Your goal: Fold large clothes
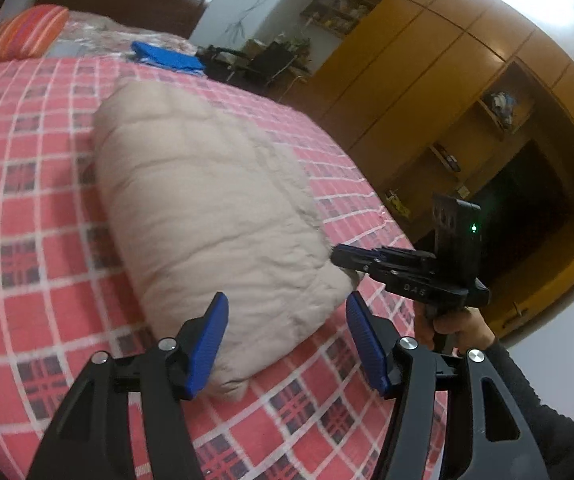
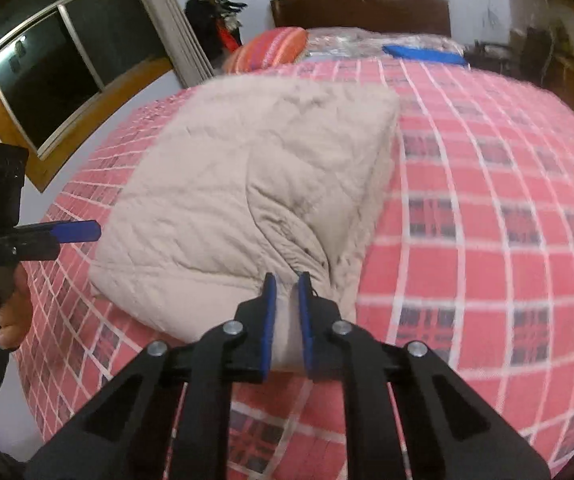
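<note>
Red-and-white checked bedding (image 1: 39, 208) covers the bed that fills both views, with a wooden wardrobe wall (image 1: 427, 80) from 12 to 3 o'clock in the left wrist view and a dark window (image 2: 59, 68) at 10 o'clock in the right wrist view. On the bedding lies the beige quilted garment (image 2: 223, 184), folded into a thick block that sits near the bed's near edge. An orange striped pillow (image 2: 271, 50) and a blue folded cloth (image 2: 427, 54) rest far back at 12 o'clock. At 6 o'clock the right gripper (image 2: 287, 284) is pinched on the garment's near edge, beige fabric between its blue pads. The left gripper (image 1: 287, 312) hangs with pads spread wide, empty, the garment's near corner between them.
</note>
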Available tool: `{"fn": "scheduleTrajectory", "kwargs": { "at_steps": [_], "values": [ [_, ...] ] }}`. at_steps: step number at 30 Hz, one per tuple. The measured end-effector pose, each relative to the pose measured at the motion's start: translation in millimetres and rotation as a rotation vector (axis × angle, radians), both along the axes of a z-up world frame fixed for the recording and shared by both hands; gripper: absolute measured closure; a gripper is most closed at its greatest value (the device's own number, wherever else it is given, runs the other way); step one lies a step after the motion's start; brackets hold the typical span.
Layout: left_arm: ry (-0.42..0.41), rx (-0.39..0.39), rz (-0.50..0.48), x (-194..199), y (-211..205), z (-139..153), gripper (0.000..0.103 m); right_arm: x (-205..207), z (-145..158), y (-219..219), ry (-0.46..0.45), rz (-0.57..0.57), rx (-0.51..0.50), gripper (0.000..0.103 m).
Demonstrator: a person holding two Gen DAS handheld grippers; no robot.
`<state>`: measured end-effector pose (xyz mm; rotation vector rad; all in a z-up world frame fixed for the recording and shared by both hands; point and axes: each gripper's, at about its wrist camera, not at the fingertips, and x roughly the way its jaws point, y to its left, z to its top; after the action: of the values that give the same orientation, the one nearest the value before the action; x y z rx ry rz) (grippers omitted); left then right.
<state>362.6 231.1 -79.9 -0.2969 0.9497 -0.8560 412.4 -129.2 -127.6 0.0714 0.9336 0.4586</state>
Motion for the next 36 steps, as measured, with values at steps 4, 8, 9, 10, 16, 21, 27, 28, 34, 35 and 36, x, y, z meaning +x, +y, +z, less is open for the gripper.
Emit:
{"fn": "scheduleTrajectory", "kwargs": {
  "at_steps": [4, 8, 9, 10, 16, 21, 27, 28, 34, 35, 36],
  "values": [
    [0.025, 0.012, 0.01, 6, -7, -20, 0.042, -6, -15, 6, -0.016, -0.02, -0.034, 0.094],
    [0.031, 0.049, -0.001, 10, -15, -23, 0.042, -2, -28, 8, -0.018, -0.018, -0.024, 0.094],
    [0.041, 0.054, -0.012, 10, -15, -17, 0.042, -1, -26, 6, -0.003, -0.018, -0.013, 0.094],
    [0.059, 0.037, -0.022, 11, -11, -9, 0.044, 0, -23, 3, 0.016, -0.019, 0.001, 0.094],
    [-0.041, -0.05, 0.048, 65, 30, 71, 0.033, 26, 51, -25, -0.008, -0.044, 0.206, 0.088],
    [0.036, 0.008, 0.121, 142, 23, 56, 0.033, 98, 55, -11, 0.015, -0.081, 0.165, 0.088],
    [0.237, 0.08, 0.163, 194, 1, -23, 0.035, 149, -10, -12, 0.168, -0.121, 0.141, 0.102],
    [0.241, 0.097, 0.162, 194, -4, -31, 0.037, 151, -19, -14, 0.174, -0.122, 0.133, 0.103],
    [0.185, 0.031, 0.177, 166, 11, 1, 0.038, 139, 1, -24, 0.144, -0.124, 0.169, 0.096],
    [0.167, 0.007, 0.17, 158, 14, 14, 0.038, 129, 12, -24, 0.119, -0.115, 0.183, 0.096],
    [0.142, -0.021, 0.143, 143, 21, 24, 0.037, 112, 26, -24, 0.091, -0.094, 0.211, 0.096]
  ]
}}
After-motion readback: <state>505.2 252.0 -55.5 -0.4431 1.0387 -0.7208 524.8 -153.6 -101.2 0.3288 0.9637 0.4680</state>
